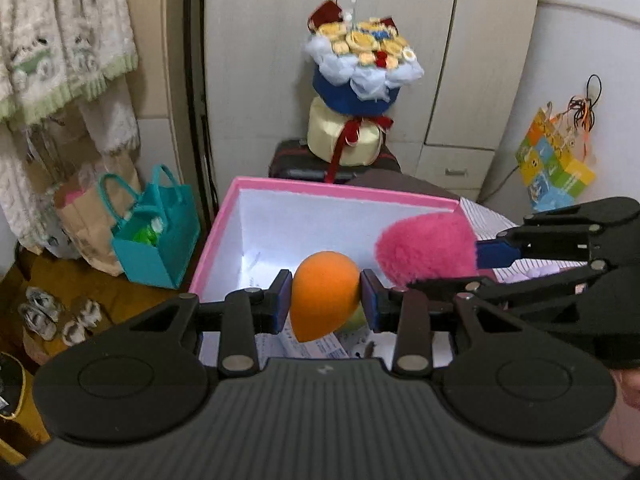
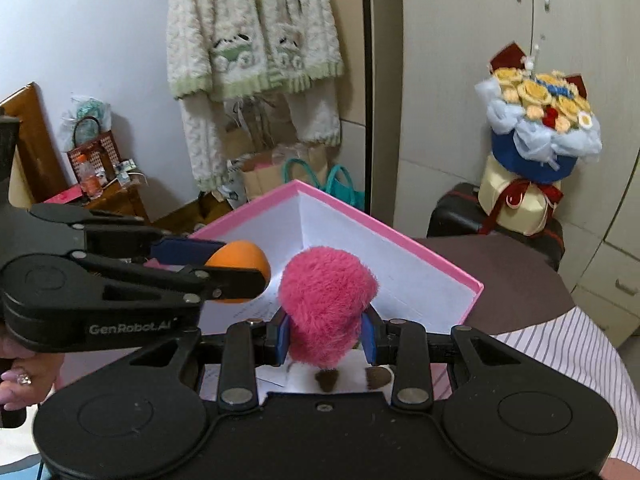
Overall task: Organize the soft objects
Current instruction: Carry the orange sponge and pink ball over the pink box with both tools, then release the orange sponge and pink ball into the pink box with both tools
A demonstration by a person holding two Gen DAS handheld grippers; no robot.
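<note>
Orange sponge egg [image 1: 325, 298] pinched between blue pads of left gripper [image 1: 326, 300], held over open pink box [image 1: 340, 189], point down. Pink fluffy pompom [image 2: 326, 304] clamped in right gripper [image 2: 326, 338], just beside the egg, also above box interior. Papers lie on box floor. Bouquet [image 1: 360, 60] on suitcase behind

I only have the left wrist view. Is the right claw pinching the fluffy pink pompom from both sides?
Observer: Yes, both blue pads of the right claw press into the fluffy pink pompom.
Operator: Anything beneath it?
Observer: Two brown furry patches on something white; I cannot tell what it is.
Operator: And my orange egg-shaped foam sponge?
Observer: From this side the orange egg-shaped foam sponge hangs over the pink-rimmed white box, apart from the pompom.
</note>
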